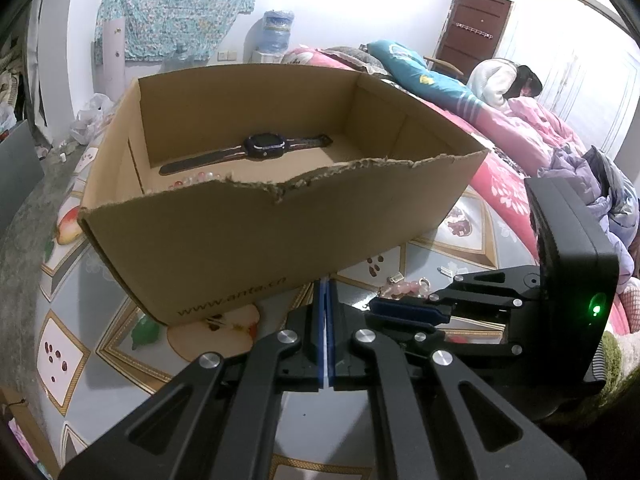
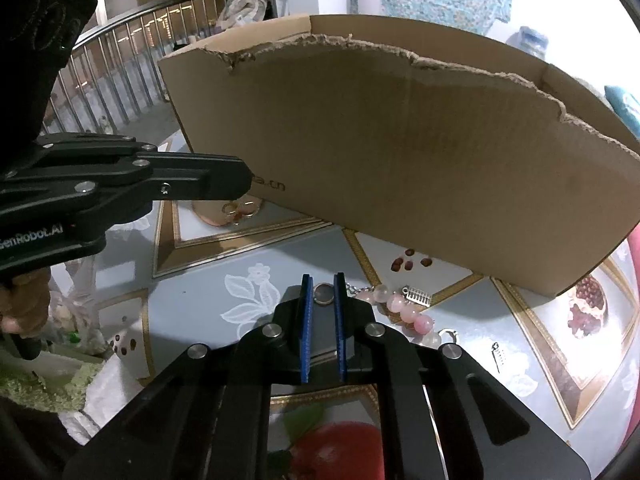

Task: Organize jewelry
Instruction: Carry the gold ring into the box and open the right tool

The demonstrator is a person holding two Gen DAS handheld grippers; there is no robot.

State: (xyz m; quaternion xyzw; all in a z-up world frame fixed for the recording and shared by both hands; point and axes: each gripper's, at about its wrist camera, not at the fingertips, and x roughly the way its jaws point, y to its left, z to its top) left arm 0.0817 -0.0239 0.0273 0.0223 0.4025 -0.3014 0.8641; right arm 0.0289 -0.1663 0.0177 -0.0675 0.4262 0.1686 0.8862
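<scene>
A torn cardboard box [image 1: 280, 220] stands on the patterned tablecloth. Inside lie a dark smartwatch [image 1: 262, 146] and pale pink beads [image 1: 196, 179] by the near wall. My left gripper [image 1: 325, 284] is shut and empty, low at the box's near wall; it also shows in the right wrist view [image 2: 240, 178]. My right gripper [image 2: 323, 285] is open, its fingers on either side of a round metal ring [image 2: 323, 294] attached to a pink bead bracelet [image 2: 404, 312] lying on the cloth. The bracelet also shows in the left wrist view [image 1: 404, 290]. Gold rings [image 2: 238, 210] lie near the box.
Small silver hair clips [image 2: 418, 296] [image 2: 499, 354] lie on the cloth right of the bracelet. A bed with pink bedding [image 1: 520, 128] and a person lies to the right. A metal railing [image 2: 120, 52] is behind the box on the left.
</scene>
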